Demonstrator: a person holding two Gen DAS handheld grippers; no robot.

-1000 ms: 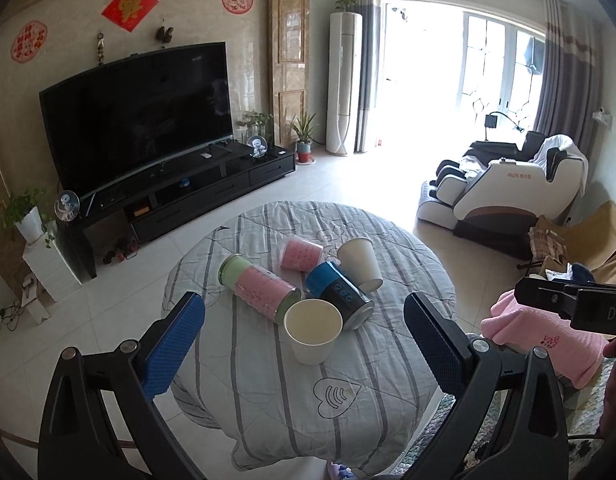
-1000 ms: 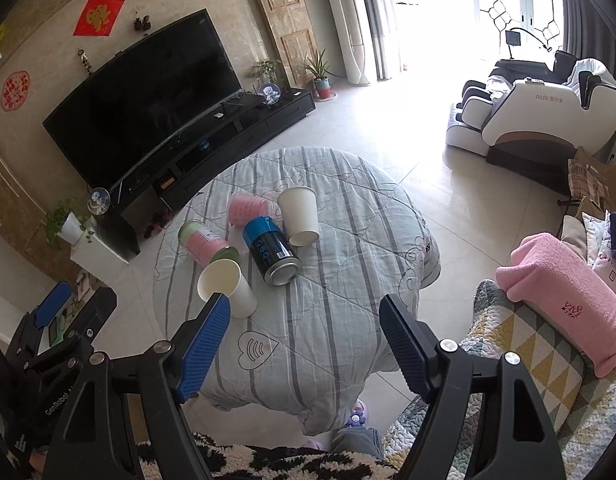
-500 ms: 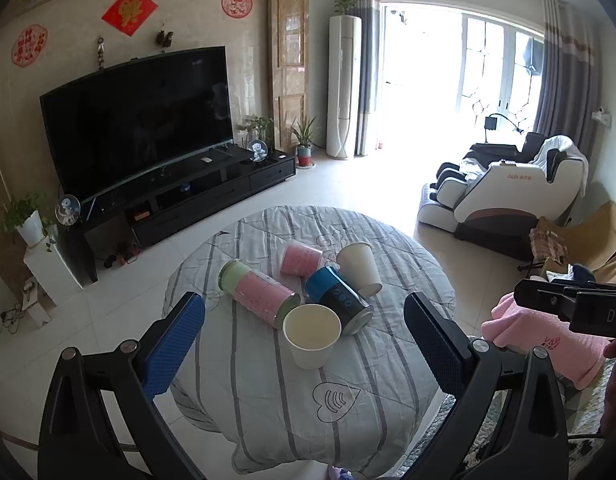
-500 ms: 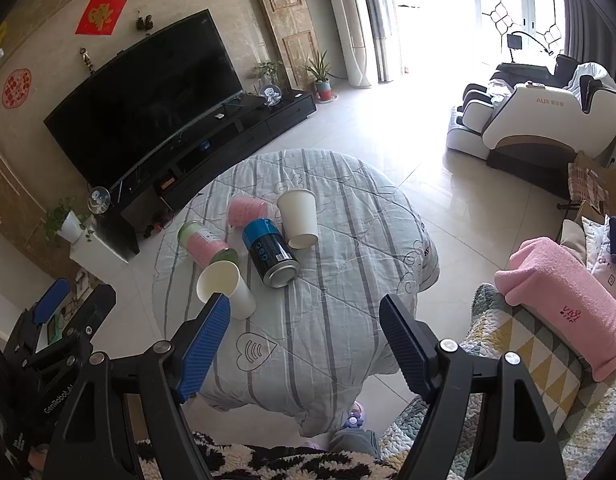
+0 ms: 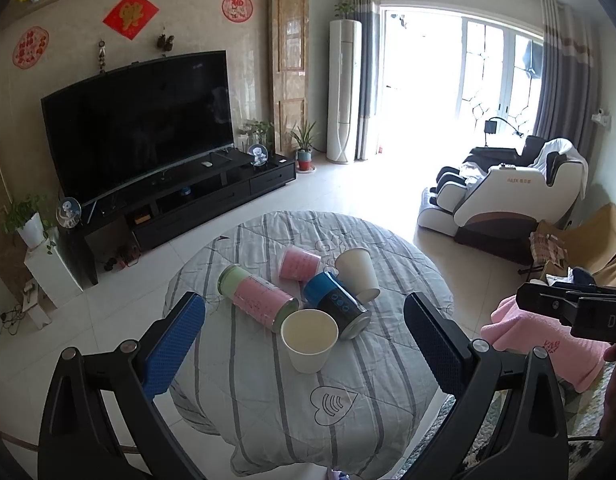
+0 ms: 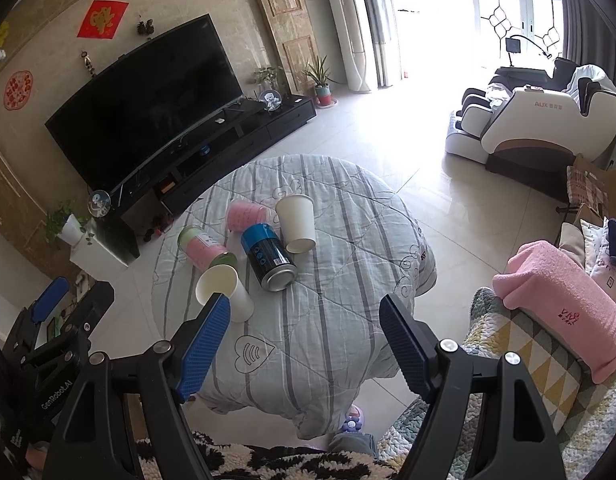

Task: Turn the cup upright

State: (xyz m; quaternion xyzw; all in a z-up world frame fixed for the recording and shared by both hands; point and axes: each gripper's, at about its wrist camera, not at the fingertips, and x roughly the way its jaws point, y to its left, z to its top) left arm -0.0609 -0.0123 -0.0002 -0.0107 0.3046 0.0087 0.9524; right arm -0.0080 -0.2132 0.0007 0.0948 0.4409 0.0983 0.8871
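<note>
Several cups lie on their sides on a round table under a grey striped quilt (image 5: 368, 392) (image 6: 348, 320). Nearest is a white paper cup (image 5: 309, 340) (image 6: 224, 290), its mouth facing me. Behind it lie a blue can-like cup (image 5: 335, 305) (image 6: 268, 256), a pink and green tumbler (image 5: 257, 296) (image 6: 204, 246), a pink cup (image 5: 298, 264) (image 6: 246, 215) and a second white paper cup (image 5: 358, 270) (image 6: 296, 222). My left gripper (image 5: 304, 340) is open and empty, held above and short of the table. My right gripper (image 6: 304, 340) is open and empty too, also short of the table.
A black TV stand and large TV (image 5: 140, 128) are behind the table. A massage chair (image 5: 508, 196) stands at the right. A sofa with a pink towel (image 6: 564, 304) and patterned quilt is near right. Tiled floor surrounds the table.
Both grippers have drifted slightly; the left view has tilted up a little, so the table sits lower in it. The cups have not moved.
</note>
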